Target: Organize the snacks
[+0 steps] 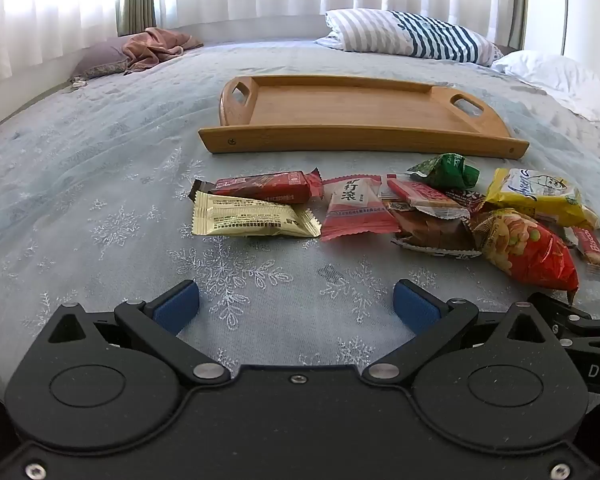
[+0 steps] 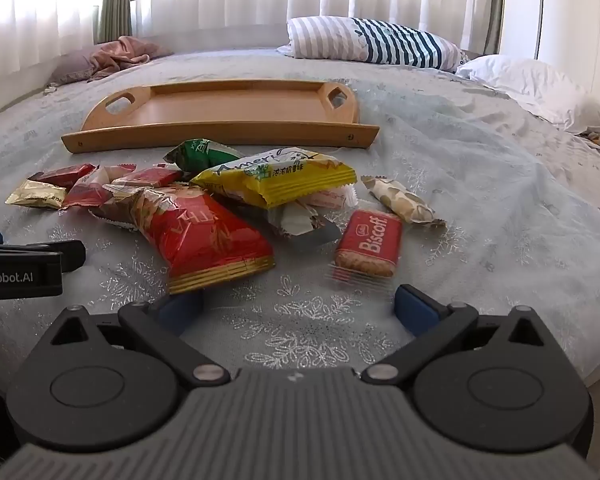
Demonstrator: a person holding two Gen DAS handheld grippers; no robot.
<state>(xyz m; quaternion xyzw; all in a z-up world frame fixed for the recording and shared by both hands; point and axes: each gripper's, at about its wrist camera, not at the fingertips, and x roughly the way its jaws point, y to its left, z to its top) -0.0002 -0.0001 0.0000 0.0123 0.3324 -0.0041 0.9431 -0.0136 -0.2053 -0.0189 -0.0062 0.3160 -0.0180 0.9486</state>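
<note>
Both claws, left (image 1: pixel 296 300) and right (image 2: pixel 298 304), gape wide, empty, low over bed (image 1: pixel 100 184). Snacks (image 2: pixel 204 236) heaped before bare tray (image 1: pixel 340 110).

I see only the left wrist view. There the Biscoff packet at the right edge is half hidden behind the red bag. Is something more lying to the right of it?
Observer: Yes. The right wrist view shows a beige patterned sweet just beyond the Biscoff packet, not touching it.
Operator: Is anything under the yellow packet?
Observer: A white wrapper sticks out from beneath the yellow packet.
Operator: Do the right tongs hold something?
Observer: No. The right tongs are open, with nothing between them.
</note>
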